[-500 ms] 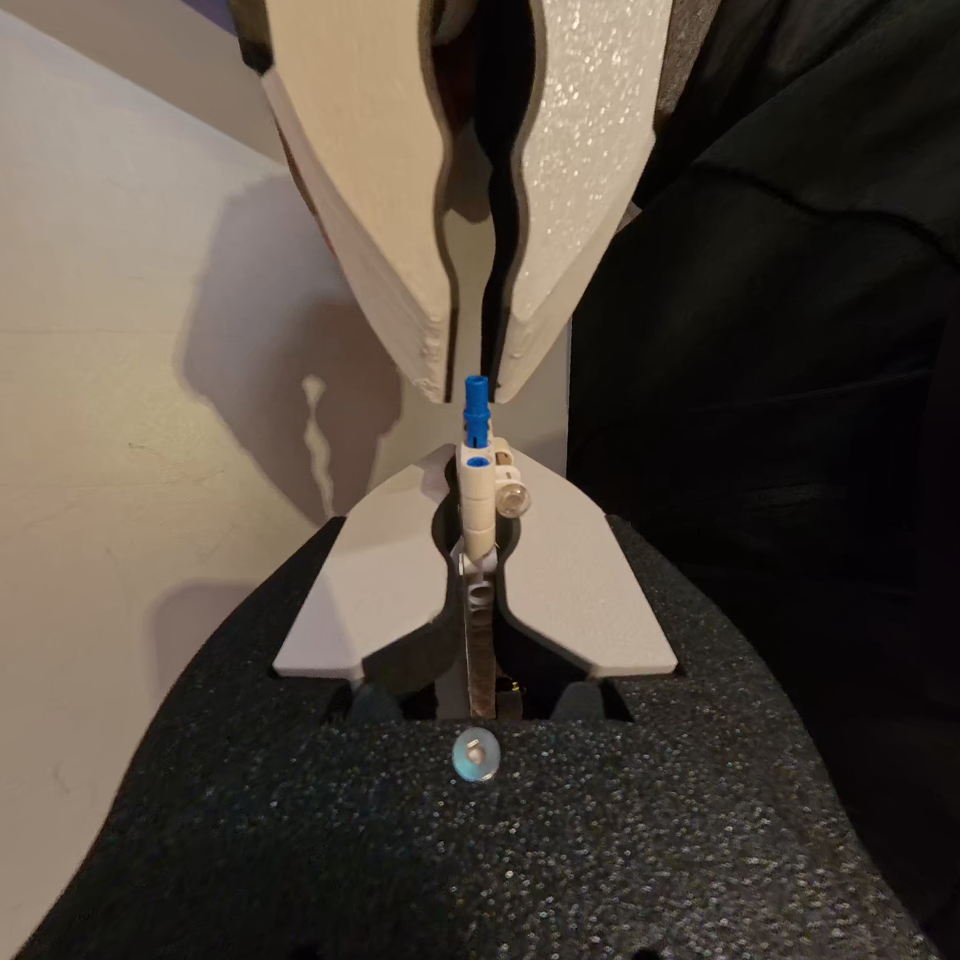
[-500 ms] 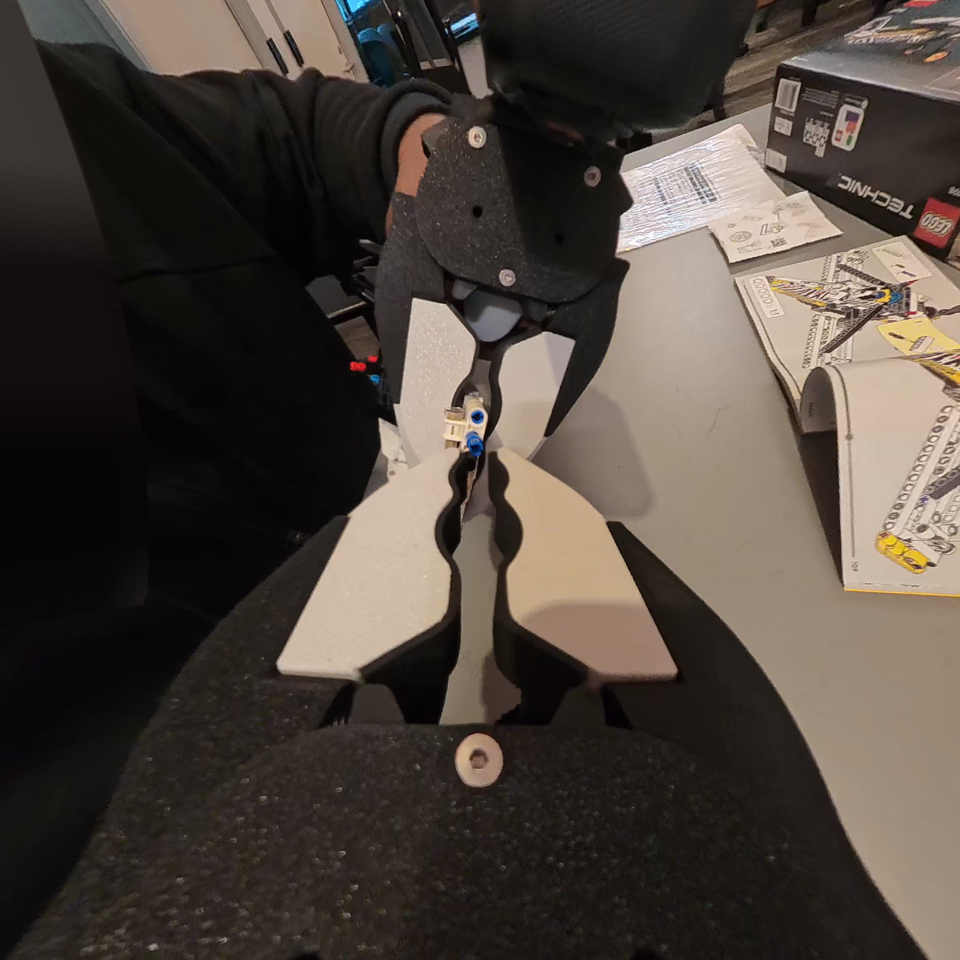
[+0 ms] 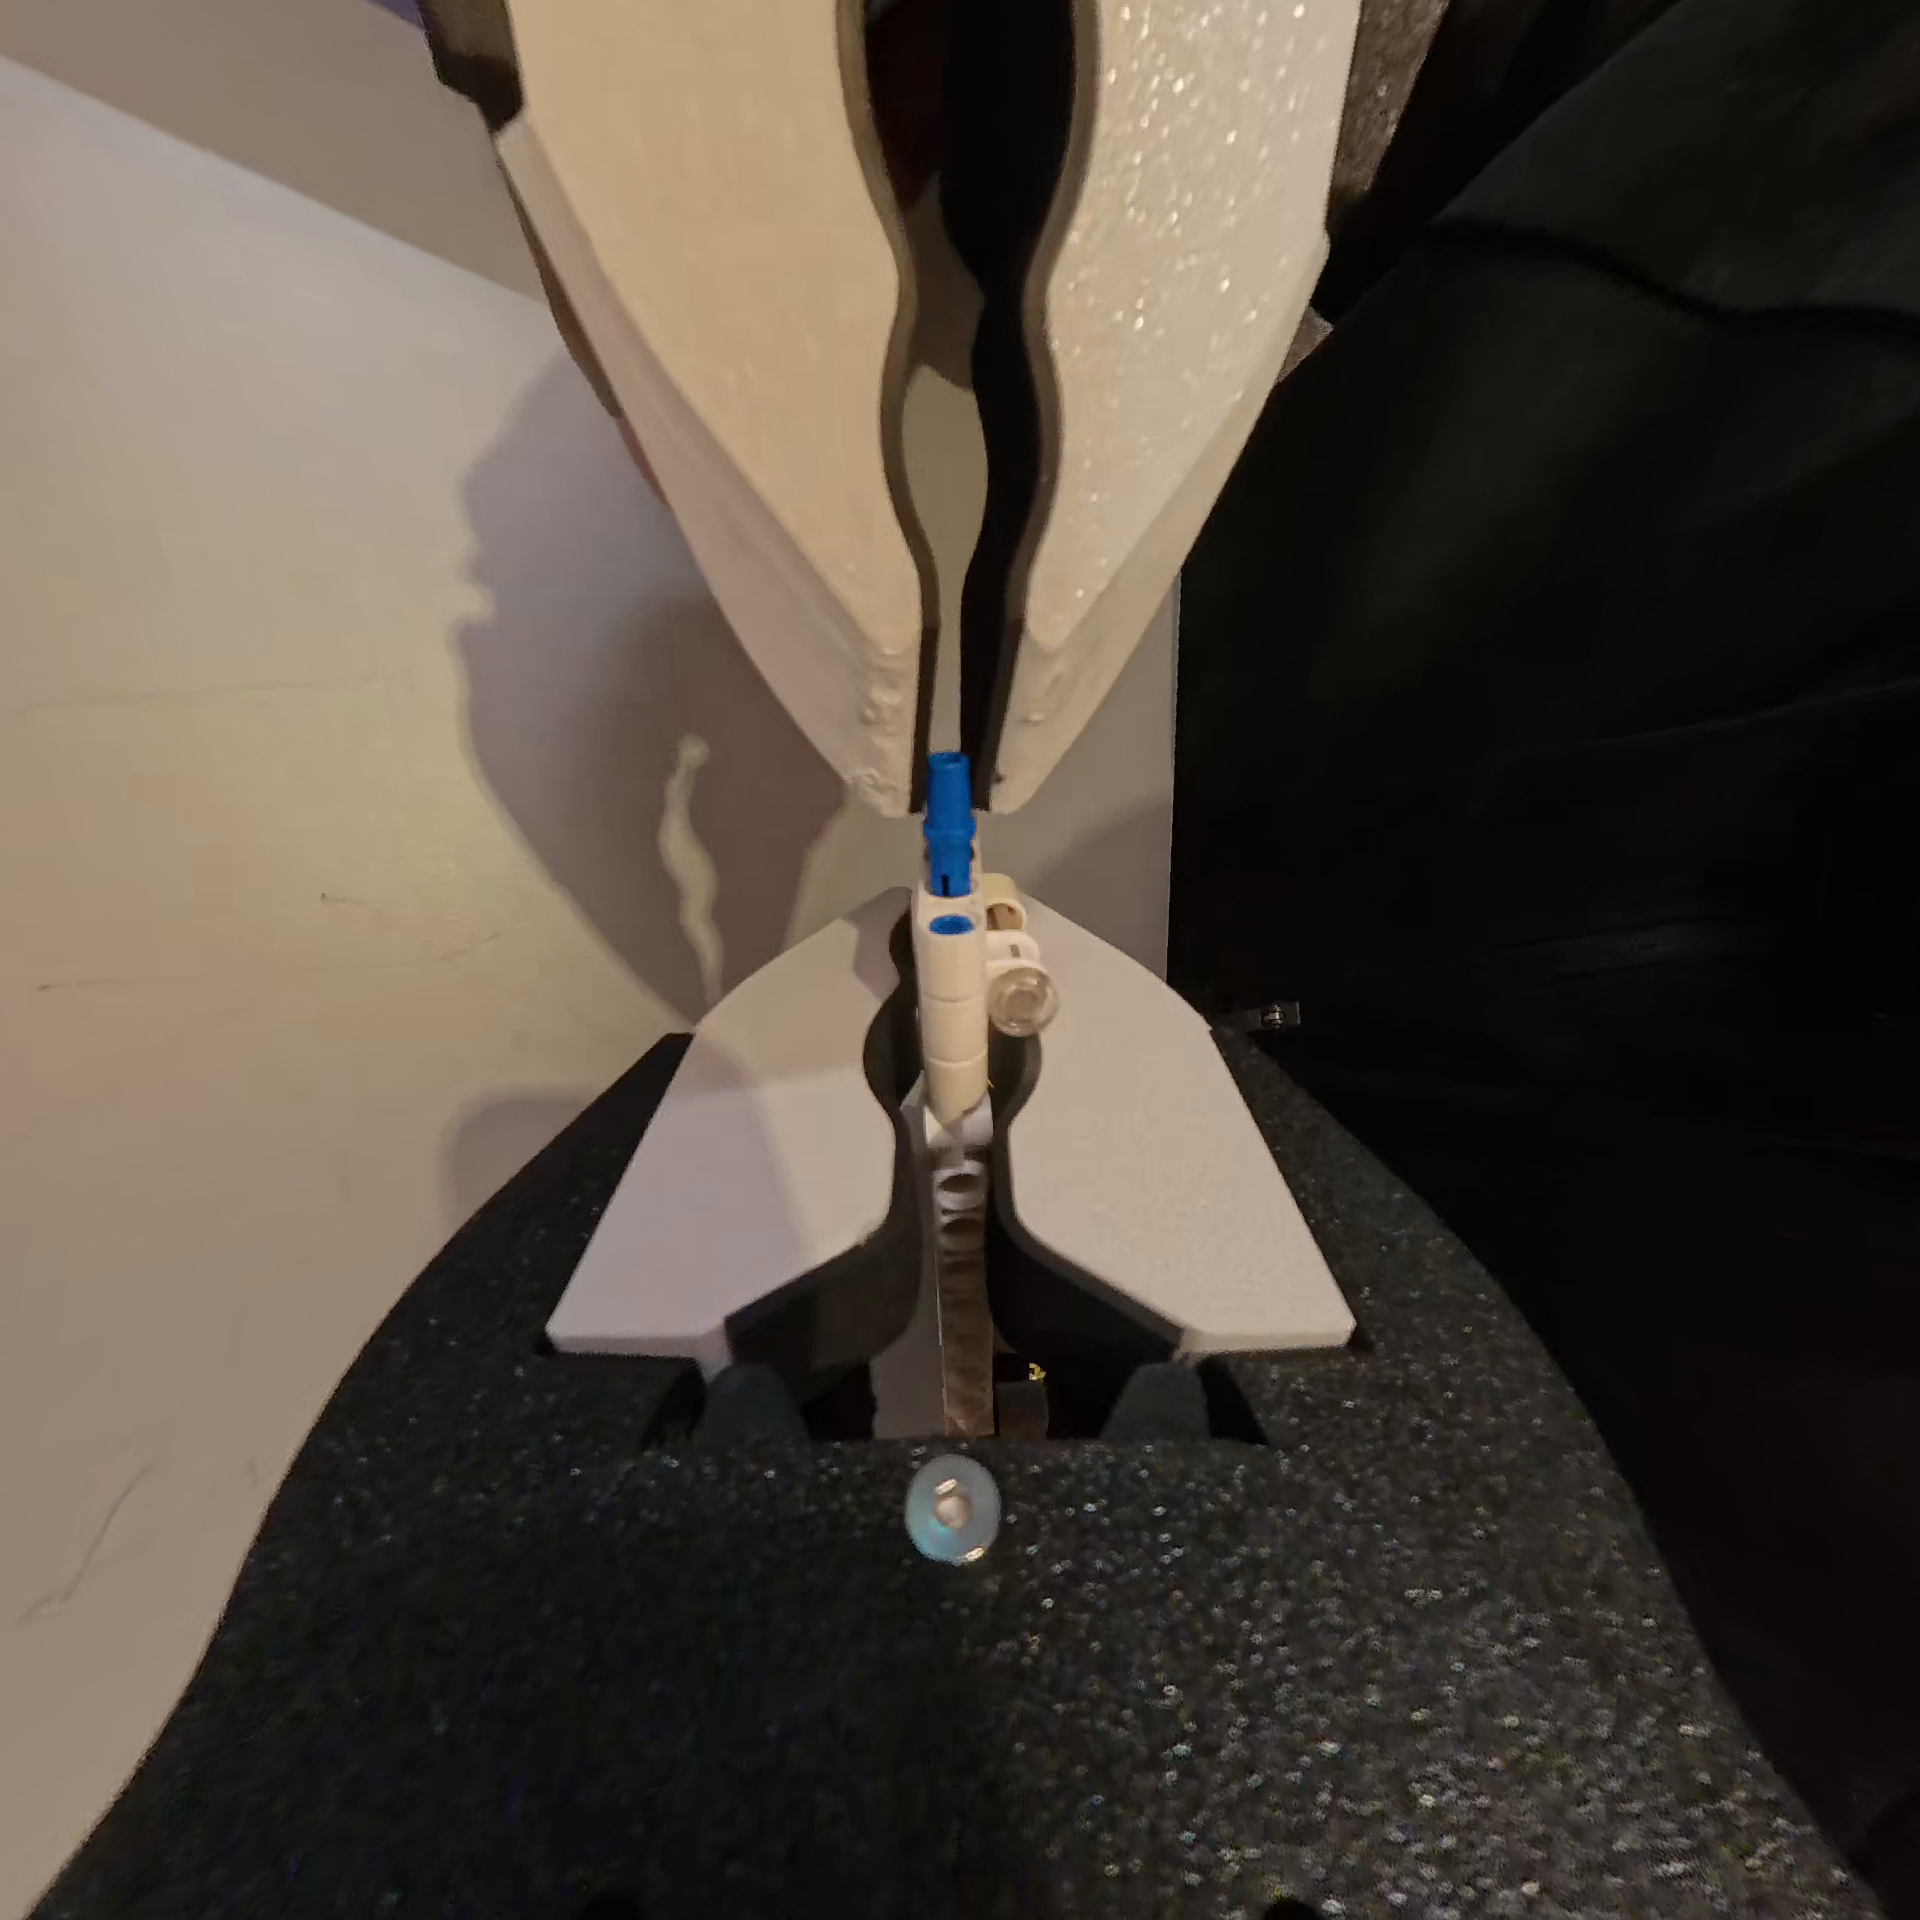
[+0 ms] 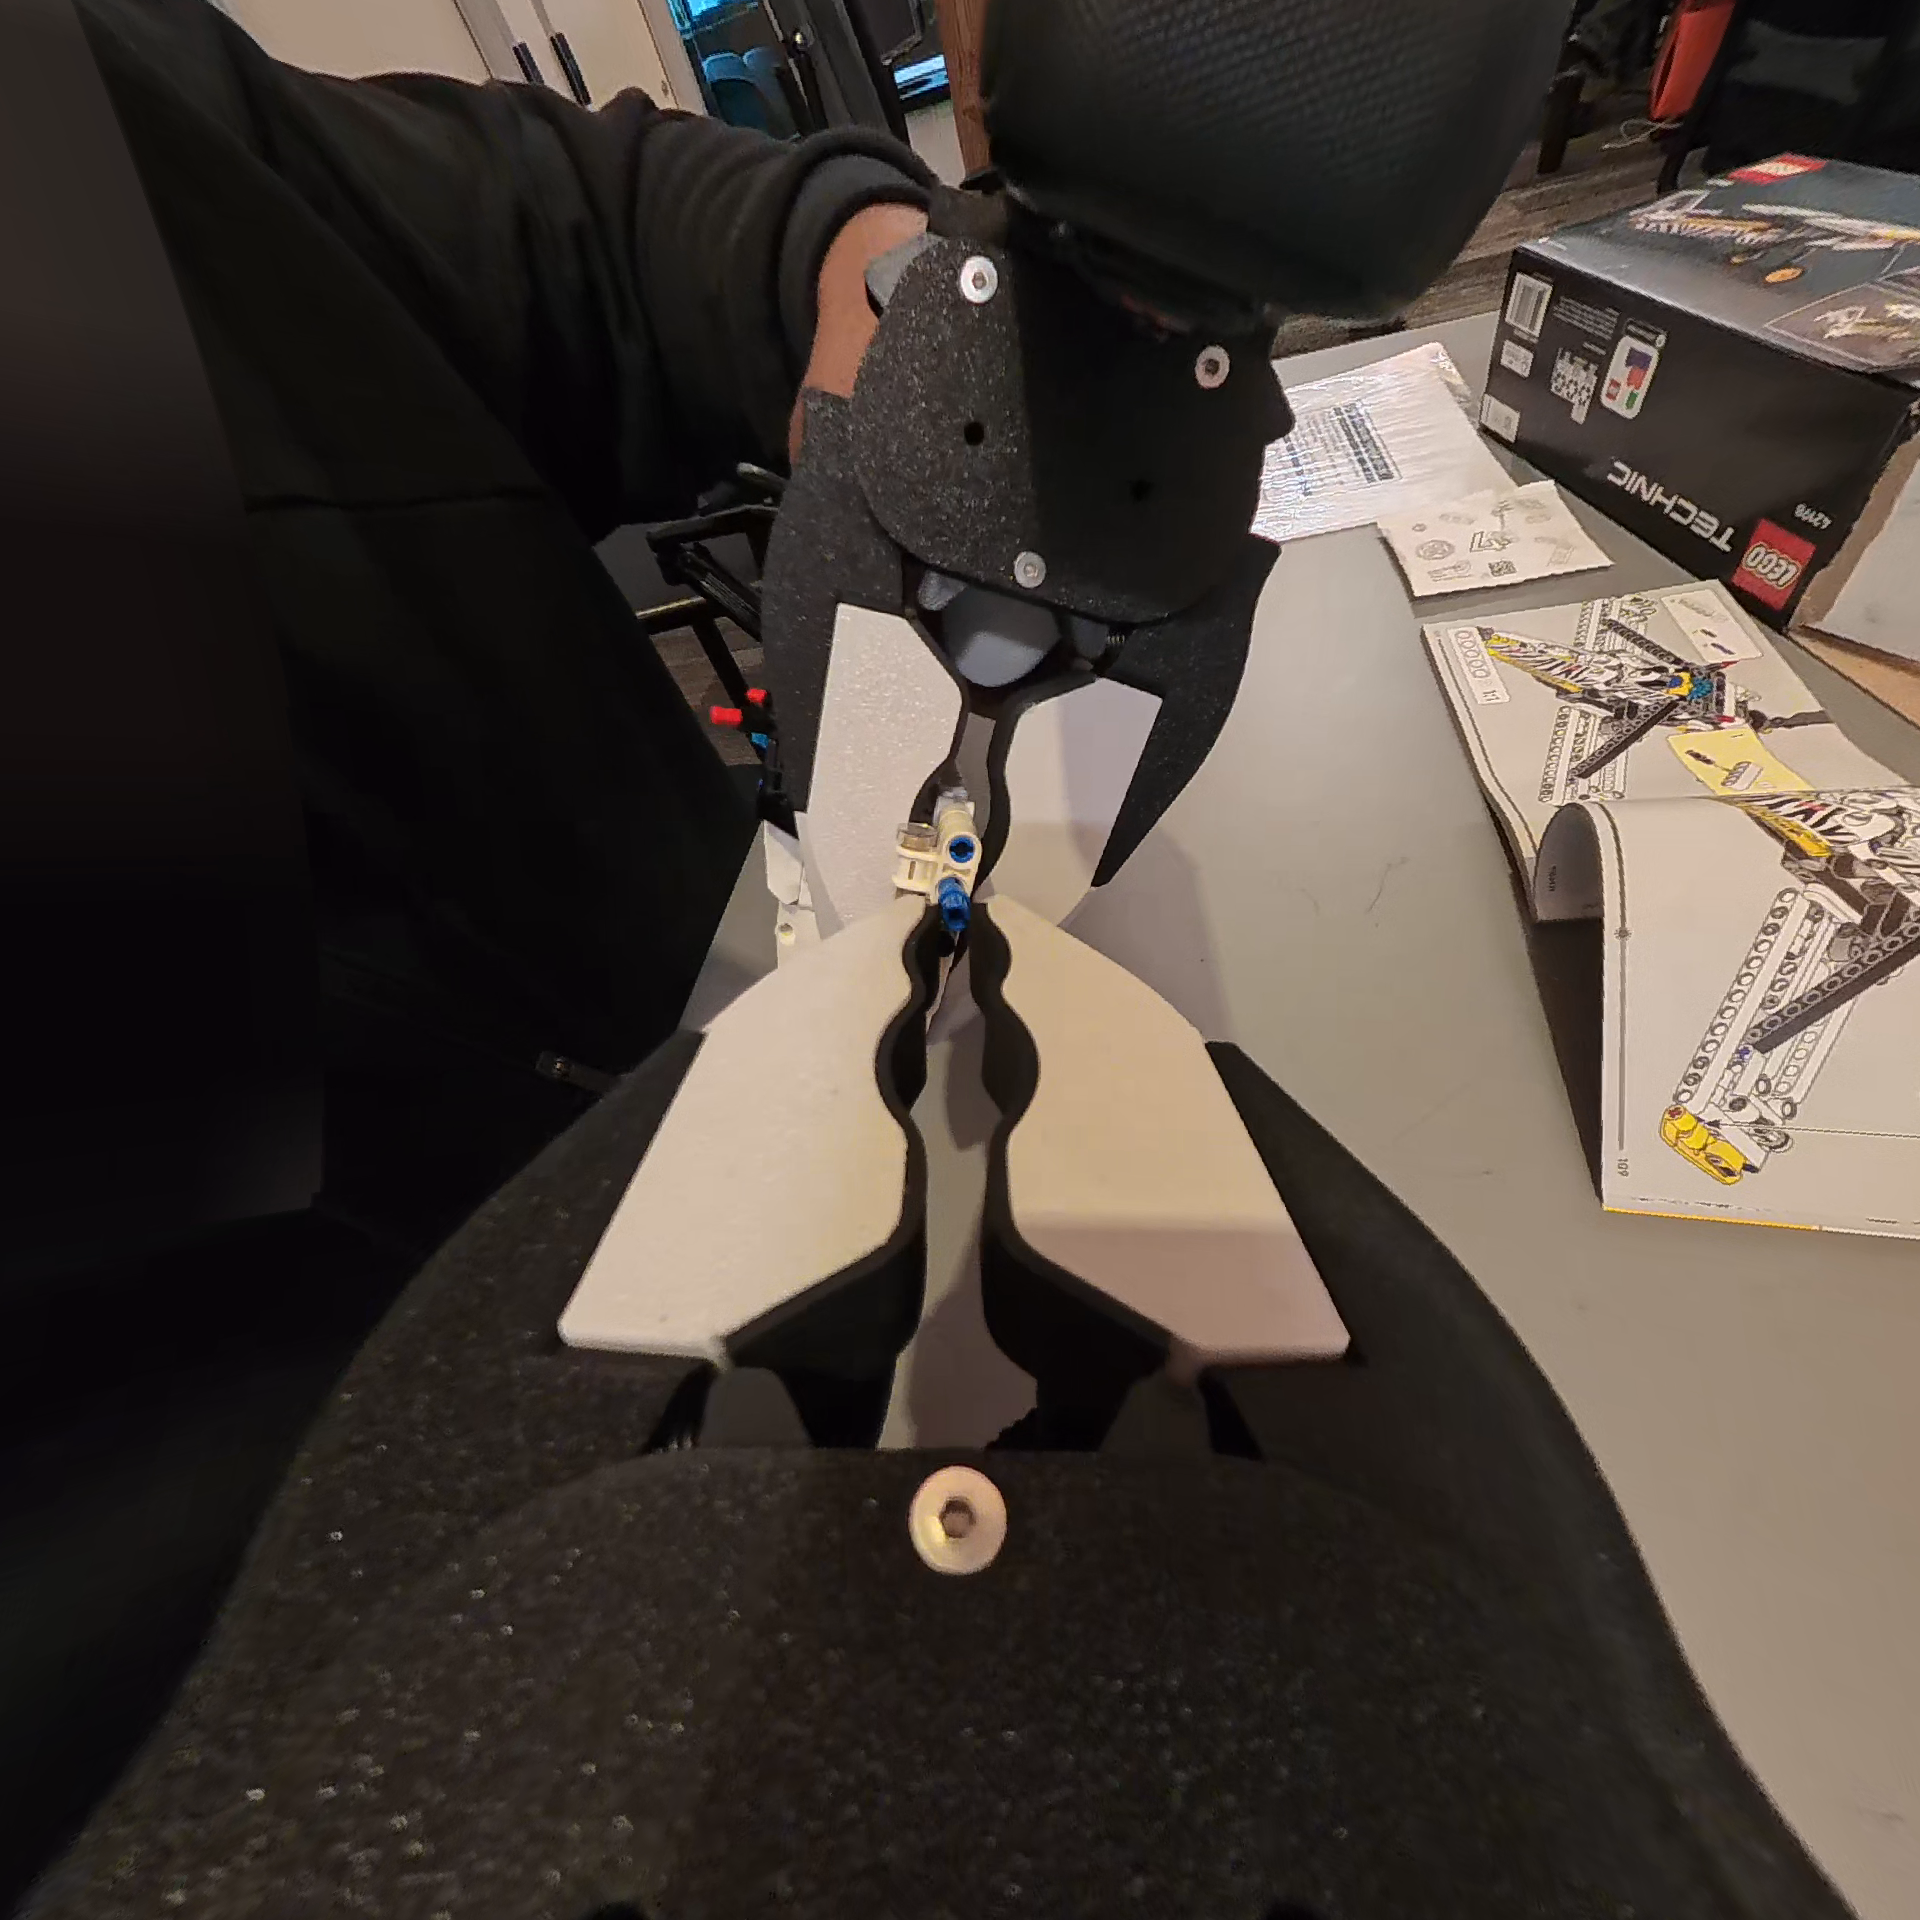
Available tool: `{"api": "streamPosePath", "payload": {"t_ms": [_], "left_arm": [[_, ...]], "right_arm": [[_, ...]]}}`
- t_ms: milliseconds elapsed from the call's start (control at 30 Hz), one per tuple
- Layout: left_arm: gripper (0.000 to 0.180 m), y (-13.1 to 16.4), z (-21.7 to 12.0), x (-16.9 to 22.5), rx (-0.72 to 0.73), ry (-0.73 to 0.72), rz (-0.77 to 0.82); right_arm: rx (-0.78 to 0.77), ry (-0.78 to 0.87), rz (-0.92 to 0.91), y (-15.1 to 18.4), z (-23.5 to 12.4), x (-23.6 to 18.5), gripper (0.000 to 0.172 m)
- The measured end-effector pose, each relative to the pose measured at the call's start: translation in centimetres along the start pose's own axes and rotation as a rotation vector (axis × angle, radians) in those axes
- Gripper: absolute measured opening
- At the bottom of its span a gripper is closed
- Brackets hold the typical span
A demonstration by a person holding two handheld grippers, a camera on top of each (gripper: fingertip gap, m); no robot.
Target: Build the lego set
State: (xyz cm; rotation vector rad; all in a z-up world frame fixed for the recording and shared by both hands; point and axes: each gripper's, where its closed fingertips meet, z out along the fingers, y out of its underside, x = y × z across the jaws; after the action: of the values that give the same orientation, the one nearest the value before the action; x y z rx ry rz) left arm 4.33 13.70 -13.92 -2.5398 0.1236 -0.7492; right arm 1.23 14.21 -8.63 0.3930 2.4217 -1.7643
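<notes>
My left gripper (image 3: 961, 935) is shut on a small white brick assembly (image 3: 954, 997) with a clear round stud on its right side. A blue pin (image 3: 948, 821) sticks out of the assembly's far end. My right gripper (image 3: 954, 795) faces it tip to tip from above, and its pads are shut on the pin's free end. In the right wrist view my right gripper (image 4: 953, 914) grips the blue pin (image 4: 951, 896), with the white assembly (image 4: 940, 847) just beyond it in my left gripper (image 4: 966, 831). Both are held above the grey table (image 4: 1351, 1351).
An open instruction booklet (image 4: 1714, 883) lies to the right. Behind it are a black box (image 4: 1714, 364), a sticker sheet (image 4: 1486, 540) and a plastic-wrapped paper (image 4: 1361, 447). A person's black sleeve (image 4: 416, 416) fills the left. A small white piece (image 4: 787, 932) lies near the table edge. The grippers' ends are close to 6 cm from one another.
My right gripper's jaws have closed further onto the blue pin's end. My left gripper keeps its hold on the white assembly. Both grippers have barely shifted.
</notes>
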Motion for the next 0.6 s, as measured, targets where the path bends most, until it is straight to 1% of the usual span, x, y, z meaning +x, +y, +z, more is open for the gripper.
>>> {"api": "streamPosePath", "payload": {"t_ms": [267,400,600], "left_arm": [[0.009,0.25,-0.05,-0.13,-0.044,-0.01,0.013],[0.009,0.18,-0.15,-0.16,-0.067,-0.027,0.024],[0.009,0.25,-0.2,-0.12,-0.085,-0.043,0.028]], "right_arm": [[-0.024,0.03,-0.042,0.07,-0.05,0.04,0.005],[-0.002,0.046,-0.059,-0.45,-0.65,0.01,0.004],[-0.01,0.062,-0.083,-0.37,-0.8,-0.09,0.003]]}}
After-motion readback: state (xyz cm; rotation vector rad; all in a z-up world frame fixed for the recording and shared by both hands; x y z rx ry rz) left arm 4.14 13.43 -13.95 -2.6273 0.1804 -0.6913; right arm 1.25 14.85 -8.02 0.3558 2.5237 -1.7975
